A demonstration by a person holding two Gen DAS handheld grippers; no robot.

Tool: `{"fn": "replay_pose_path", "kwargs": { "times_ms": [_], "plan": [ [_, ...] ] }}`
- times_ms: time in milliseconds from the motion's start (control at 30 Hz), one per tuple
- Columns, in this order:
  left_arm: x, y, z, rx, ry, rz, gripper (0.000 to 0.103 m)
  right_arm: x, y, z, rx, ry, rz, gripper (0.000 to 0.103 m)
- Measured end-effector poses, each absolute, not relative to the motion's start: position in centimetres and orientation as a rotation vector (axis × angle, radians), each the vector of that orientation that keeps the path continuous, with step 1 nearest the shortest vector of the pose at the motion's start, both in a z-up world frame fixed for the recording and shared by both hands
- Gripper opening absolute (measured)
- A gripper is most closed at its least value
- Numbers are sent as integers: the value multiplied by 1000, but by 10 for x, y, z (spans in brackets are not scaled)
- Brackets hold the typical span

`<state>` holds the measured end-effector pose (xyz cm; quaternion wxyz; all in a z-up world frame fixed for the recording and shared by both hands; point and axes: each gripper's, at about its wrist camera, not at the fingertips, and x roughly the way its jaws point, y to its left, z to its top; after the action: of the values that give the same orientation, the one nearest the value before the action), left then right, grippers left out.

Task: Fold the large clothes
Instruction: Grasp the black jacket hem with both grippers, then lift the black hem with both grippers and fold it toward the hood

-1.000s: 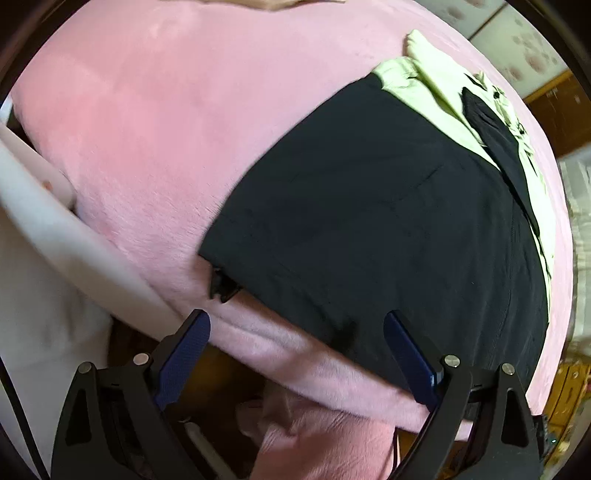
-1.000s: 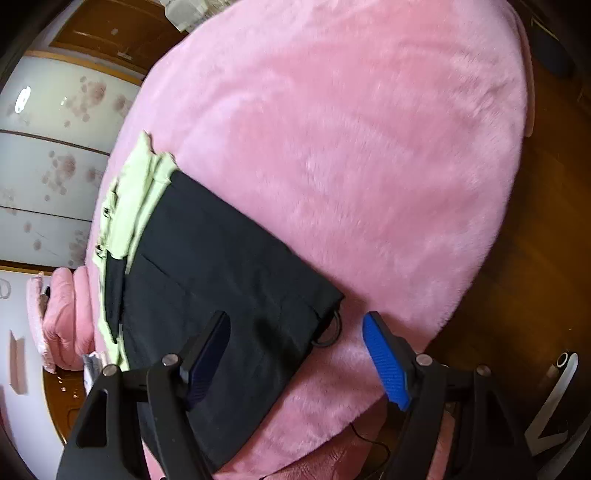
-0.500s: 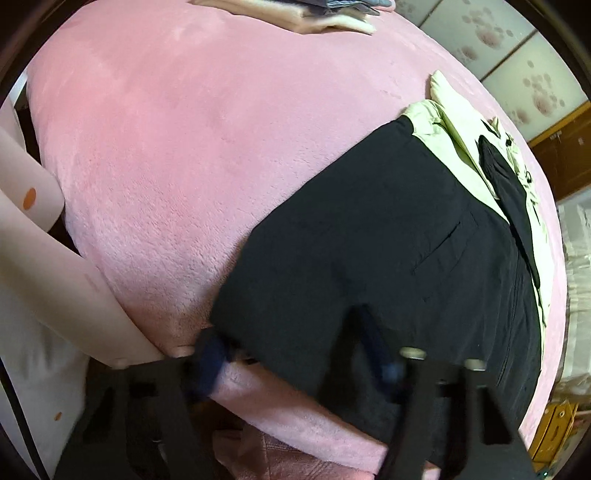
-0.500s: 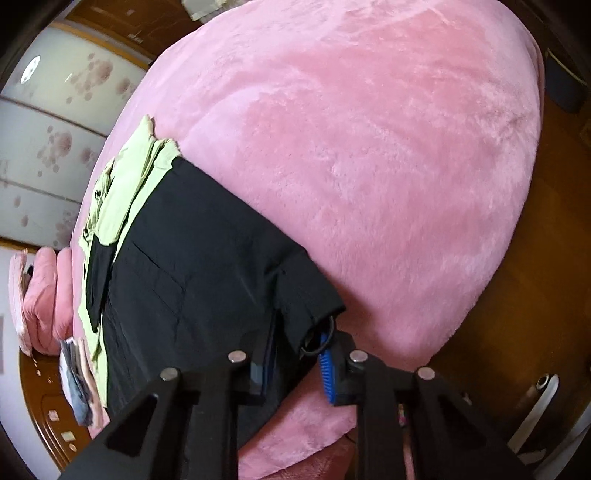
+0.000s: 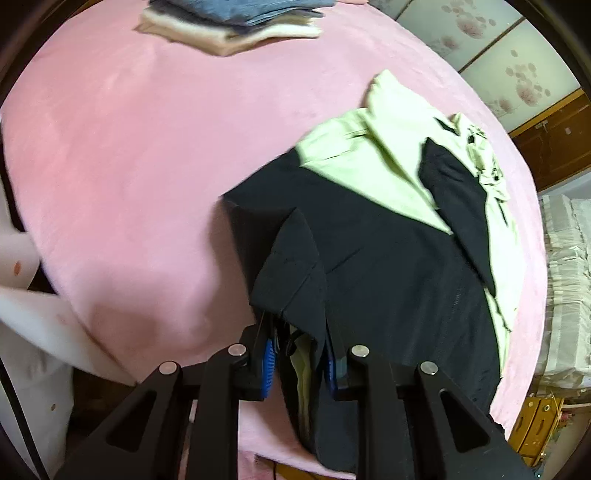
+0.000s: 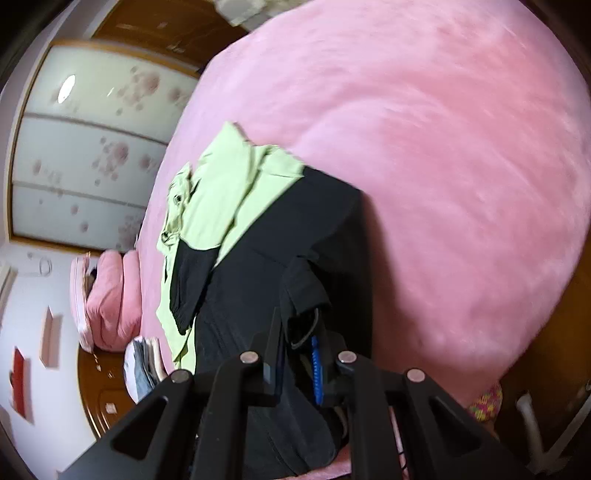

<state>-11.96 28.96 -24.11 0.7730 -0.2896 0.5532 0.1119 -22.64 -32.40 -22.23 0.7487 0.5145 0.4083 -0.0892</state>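
1. a large black and pale green jacket (image 5: pixel 388 258) lies on a fluffy pink blanket (image 5: pixel 147 166) spread over a bed. its green collar end lies farthest from both cameras, and its black hem end is nearest them.
2. the left gripper (image 5: pixel 300 360) has just been closing. its blue-padded fingers (image 5: pixel 269 360) now pinch a corner of the black hem, which is bunched and lifted between them, with pale green lining showing in the fold.
3. the right gripper (image 6: pixel 297 363) has also just been closing. its jaws stand almost together on the other hem corner, where a thin dark cord loop (image 6: pixel 306 332) hangs beside the blue pad.
4. a stack of folded blue and cream clothes (image 5: pixel 236 22) sits at the far edge of the blanket, well apart from the jacket.
5. sliding panels with pink flower prints (image 6: pixel 85 155) and wooden trim stand beyond the bed. a pink cushion (image 6: pixel 110 299) lies near the jacket's collar side in the right wrist view.
6. the black gripper frames cover the lowest part of the hem in both views, so the exact grip points are hidden. both pictures are slightly blurred.
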Motion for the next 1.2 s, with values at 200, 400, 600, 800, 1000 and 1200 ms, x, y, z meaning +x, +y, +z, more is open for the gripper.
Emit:
{"fn": "replay_pose_path", "kwargs": {
  "times_ms": [200,400,600,800,1000,1200],
  "plan": [
    [-110,284,-234,-600,1212,246,16,-221,-318,-218,1104,905,-200,11],
    [-111,295,-221,-648,1195,253,15,-227,-328,-210,1158,871,-210,11],
    [-106,312,-210,-702,1194,287,15,-221,-339,-200,1155,861,-237,11],
    [-70,321,-164,-708,1097,256,15,-195,-351,-170,1197,789,-201,11],
    [-4,317,-132,-726,1008,212,15,-138,-364,-140,1224,653,-152,11],
    [70,308,-129,-675,967,174,15,-68,-361,-134,1178,590,-157,11]
  ]
}}
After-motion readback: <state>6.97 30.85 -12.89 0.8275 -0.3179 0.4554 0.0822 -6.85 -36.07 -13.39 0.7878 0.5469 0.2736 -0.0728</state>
